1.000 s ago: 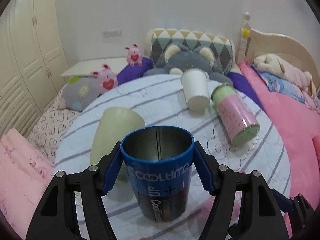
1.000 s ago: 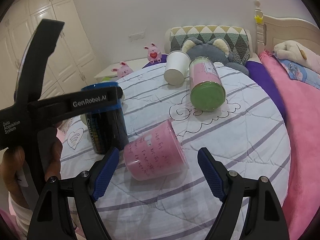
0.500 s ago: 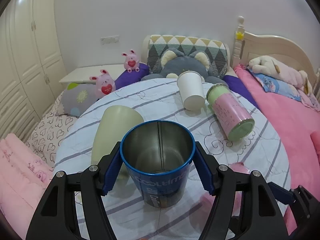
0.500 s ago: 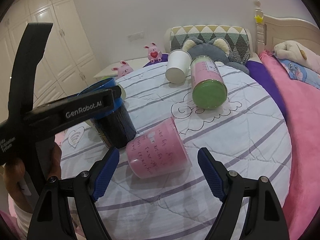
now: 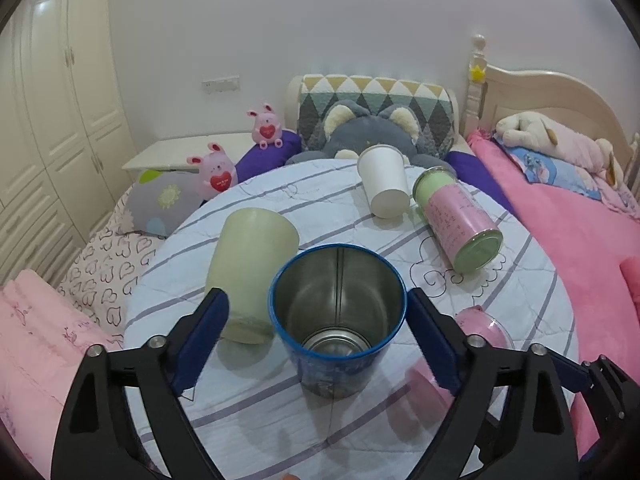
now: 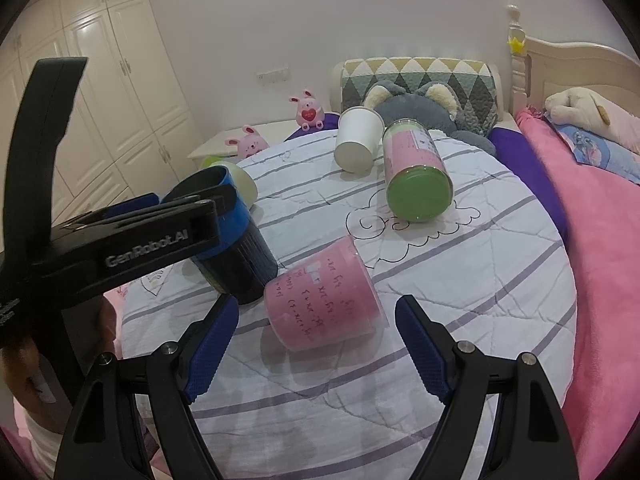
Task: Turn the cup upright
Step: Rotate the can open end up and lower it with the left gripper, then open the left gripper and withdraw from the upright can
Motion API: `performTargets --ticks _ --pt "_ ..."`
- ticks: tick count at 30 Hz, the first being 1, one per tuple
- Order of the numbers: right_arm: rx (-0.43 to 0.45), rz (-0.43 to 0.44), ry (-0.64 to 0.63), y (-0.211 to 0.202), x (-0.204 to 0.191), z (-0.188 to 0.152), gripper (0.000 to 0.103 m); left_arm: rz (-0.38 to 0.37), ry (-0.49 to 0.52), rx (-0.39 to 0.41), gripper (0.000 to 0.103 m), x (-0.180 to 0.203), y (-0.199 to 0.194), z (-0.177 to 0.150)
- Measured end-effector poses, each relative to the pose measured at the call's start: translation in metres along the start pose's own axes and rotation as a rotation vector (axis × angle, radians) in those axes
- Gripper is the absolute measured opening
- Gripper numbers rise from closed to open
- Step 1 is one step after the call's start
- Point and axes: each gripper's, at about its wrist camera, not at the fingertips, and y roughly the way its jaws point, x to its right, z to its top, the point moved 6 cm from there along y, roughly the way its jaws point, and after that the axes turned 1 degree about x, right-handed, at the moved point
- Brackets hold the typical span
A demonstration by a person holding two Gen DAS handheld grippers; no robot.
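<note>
A blue metal cup (image 5: 338, 320) stands upright on the round striped table (image 5: 280, 420), mouth up; it also shows in the right wrist view (image 6: 236, 252). My left gripper (image 5: 316, 332) is open, its pads apart from the cup's sides with a gap on the left. A pink cup (image 6: 324, 300) lies on its side just ahead of my right gripper (image 6: 316, 348), which is open and empty. The pink cup shows partly behind the left gripper's finger (image 5: 484, 328).
A pale green cup (image 5: 252, 268) lies on its side left of the blue cup. A white paper cup (image 5: 384, 186) and a pink-and-green tumbler (image 5: 456, 224) lie at the table's far side. Plush toys, pillows and a pink bed surround the table.
My left gripper tilted the blue cup upright, set it on the table and opened; the pads have come off its sides. The right gripper has barely moved.
</note>
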Motion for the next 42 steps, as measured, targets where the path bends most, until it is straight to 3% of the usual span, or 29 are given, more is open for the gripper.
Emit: performTargets --ticks 21,34,42 --pt "0.081 -0.065 -0.024 -0.039 -0.030 0.002 0.082 -0.017 0.006 0.094 0.098 -0.035 -0.077 -0.012" --pt "0.166 -0.239 -0.060 -0.082 -0.049 0.004 0.082 -0.037 0.017 0.151 0.102 -0.049 -0.122 -0.022" --pt "0.214 -0.301 -0.044 -0.103 -0.044 0.004 0.083 -0.024 0.036 0.162 0.102 -0.052 -0.132 -0.027"
